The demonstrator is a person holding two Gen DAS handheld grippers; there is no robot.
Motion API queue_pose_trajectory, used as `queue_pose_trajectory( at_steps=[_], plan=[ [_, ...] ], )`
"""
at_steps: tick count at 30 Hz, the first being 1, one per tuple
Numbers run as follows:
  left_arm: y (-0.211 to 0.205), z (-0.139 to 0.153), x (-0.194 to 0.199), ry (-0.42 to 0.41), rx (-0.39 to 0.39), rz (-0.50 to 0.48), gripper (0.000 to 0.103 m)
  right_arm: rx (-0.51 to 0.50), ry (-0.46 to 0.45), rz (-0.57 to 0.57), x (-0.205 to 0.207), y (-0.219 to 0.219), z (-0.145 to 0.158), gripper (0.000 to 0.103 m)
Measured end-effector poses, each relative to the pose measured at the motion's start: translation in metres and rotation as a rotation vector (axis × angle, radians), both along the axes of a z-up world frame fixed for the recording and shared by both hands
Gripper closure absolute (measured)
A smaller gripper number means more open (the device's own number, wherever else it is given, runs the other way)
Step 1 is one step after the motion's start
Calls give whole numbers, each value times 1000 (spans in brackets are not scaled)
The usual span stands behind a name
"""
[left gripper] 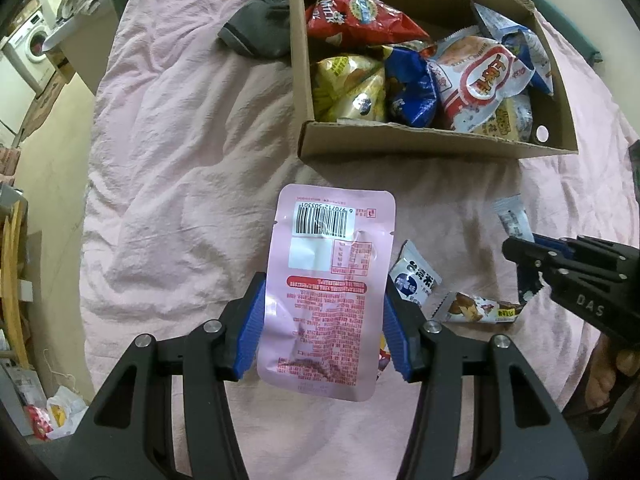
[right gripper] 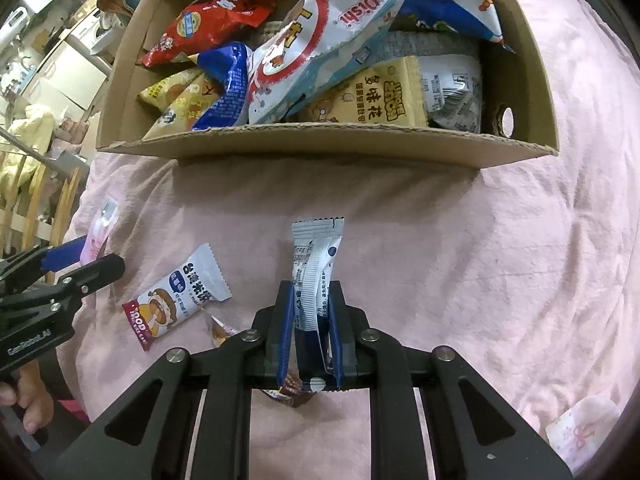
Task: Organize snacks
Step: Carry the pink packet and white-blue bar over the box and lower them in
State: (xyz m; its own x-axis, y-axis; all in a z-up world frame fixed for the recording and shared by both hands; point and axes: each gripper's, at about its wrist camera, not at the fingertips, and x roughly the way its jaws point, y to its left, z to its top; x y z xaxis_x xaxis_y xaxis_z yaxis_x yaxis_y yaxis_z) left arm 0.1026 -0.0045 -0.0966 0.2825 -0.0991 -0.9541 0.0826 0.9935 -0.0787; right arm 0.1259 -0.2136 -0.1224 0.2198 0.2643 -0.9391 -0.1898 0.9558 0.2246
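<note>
Left gripper (left gripper: 322, 320): blue pads clamped on both long edges of a pink flat pouch (left gripper: 326, 292), barcode side up, held at centre of the left wrist view, above the pink bedsheet (left gripper: 180, 140).

Right gripper (right gripper: 310, 328): closed on a narrow white-and-blue snack packet (right gripper: 316, 264), which stands upright between the pads at lower centre of the right wrist view. A second small wrapper shows below the pads; cannot tell whether it is gripped too.

Cardboard box (right gripper: 320, 146): upper part of both views, open top, resting on the sheet. Contents: red chip bag (left gripper: 352, 12), yellow bag (left gripper: 348, 84), dark blue bag (left gripper: 412, 88), white Oishi bag (right gripper: 316, 40), yellow popcorn pack (right gripper: 376, 96), others partly hidden.

Loose on the sheet:
- white rice-cracker packet (right gripper: 180, 296), lower left of the right wrist view, near the left gripper's tip
- small brown-printed wrapper (left gripper: 478, 308), right of the pouch in the left wrist view, just beside the rice-cracker packet

Dark grey cloth (left gripper: 260, 32) lies against the box's left wall, upper centre of the left wrist view
</note>
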Motion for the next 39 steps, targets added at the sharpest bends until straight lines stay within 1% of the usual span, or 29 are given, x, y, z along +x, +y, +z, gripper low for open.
queue_pose_trajectory(
  at_steps=[5, 9, 14, 20, 25, 30, 35, 39],
  plan=[
    [1, 0, 0, -15, 18, 15, 54, 22, -17, 2, -7, -11, 12, 86],
    [2, 0, 0, -32, 39, 22, 54, 34, -25, -1, -9, -12, 15, 86],
    [3, -1, 0, -39, 42, 35, 54, 56, -37, -5, -13, -19, 21, 86],
    [2, 3, -6, -63, 47, 45, 54, 123, -58, -1, -21, -26, 36, 86],
    [6, 22, -18, -136, 3, 107, 54, 195, -101, 3, -30, -31, 57, 86],
    [5, 52, -27, -232, -2, 133, 54, 277, -185, -7, -36, -41, 85, 86],
    [7, 77, -19, -286, -31, 151, 54, 337, -292, -54, -35, -51, 111, 86],
    [5, 97, -6, -337, -21, 140, 54, 376, -367, -88, -26, -56, 127, 86]
  ],
)
